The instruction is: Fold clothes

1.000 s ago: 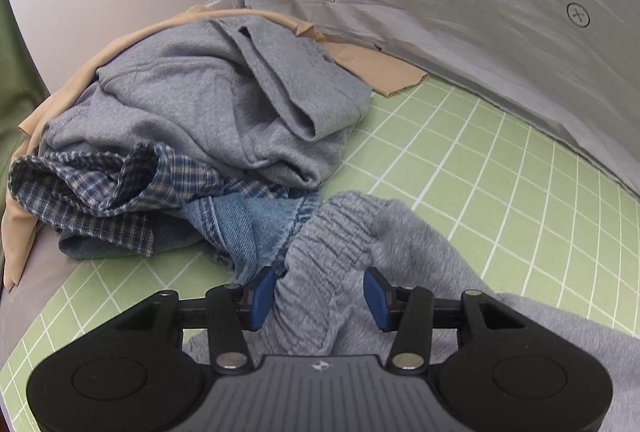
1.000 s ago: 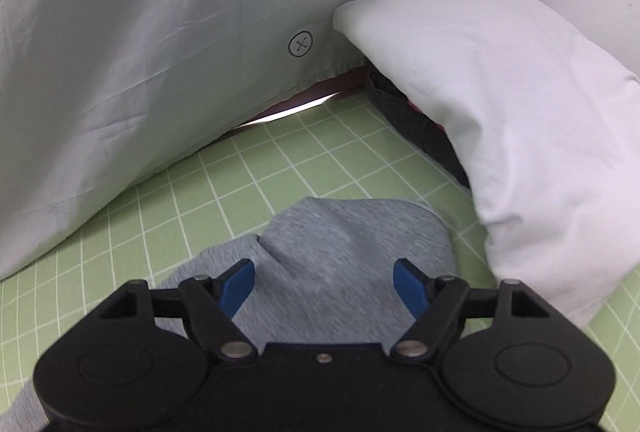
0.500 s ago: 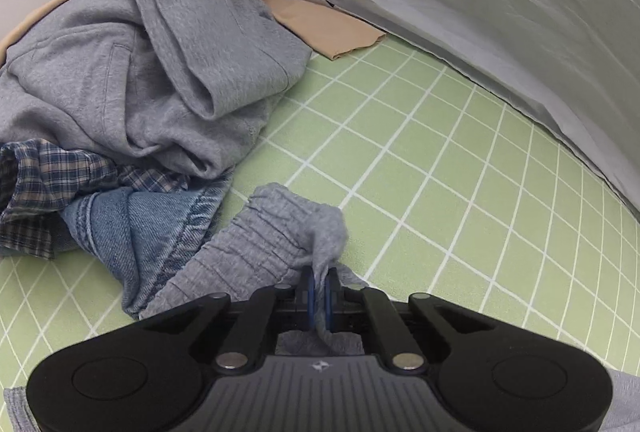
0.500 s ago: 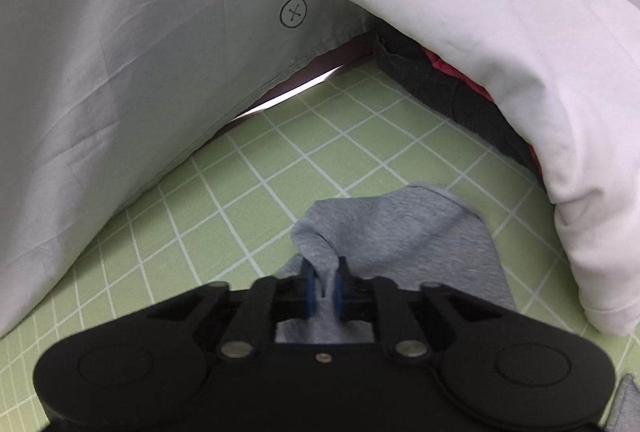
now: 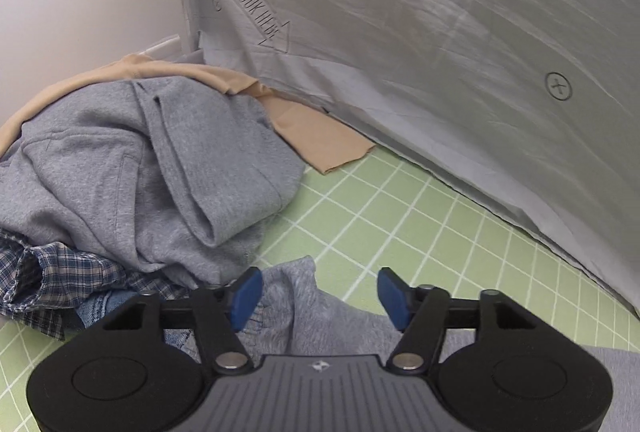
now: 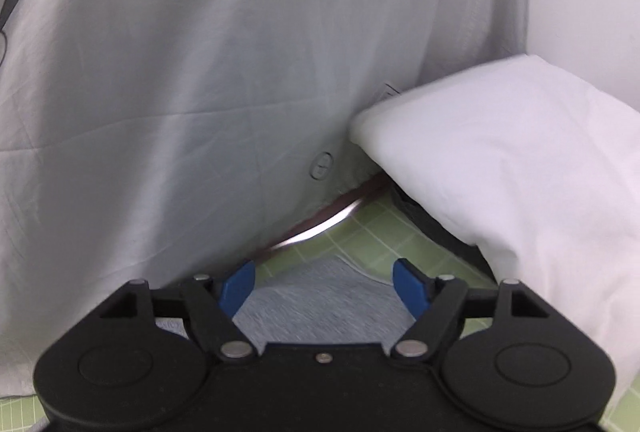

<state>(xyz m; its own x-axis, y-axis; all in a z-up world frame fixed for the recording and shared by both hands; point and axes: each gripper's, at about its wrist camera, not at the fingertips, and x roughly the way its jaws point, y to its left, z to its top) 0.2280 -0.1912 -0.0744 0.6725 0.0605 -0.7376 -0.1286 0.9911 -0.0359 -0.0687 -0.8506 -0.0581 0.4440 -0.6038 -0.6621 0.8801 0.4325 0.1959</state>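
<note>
Though spread wide, both hand-held grippers, left (image 5: 318, 294) and right (image 6: 324, 290), empty over grey sweatpants (image 5: 320, 316).

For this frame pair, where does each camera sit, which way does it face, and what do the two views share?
Left wrist: sits on the left gripper, jaws open, looking forward over grey sweatpants toward a clothes pile and the grey sheet backdrop.
Right wrist: sits on the right gripper, jaws open, facing the backdrop and a white pillow.
Shared: the sweatpants, the green grid mat and the backdrop.
</note>
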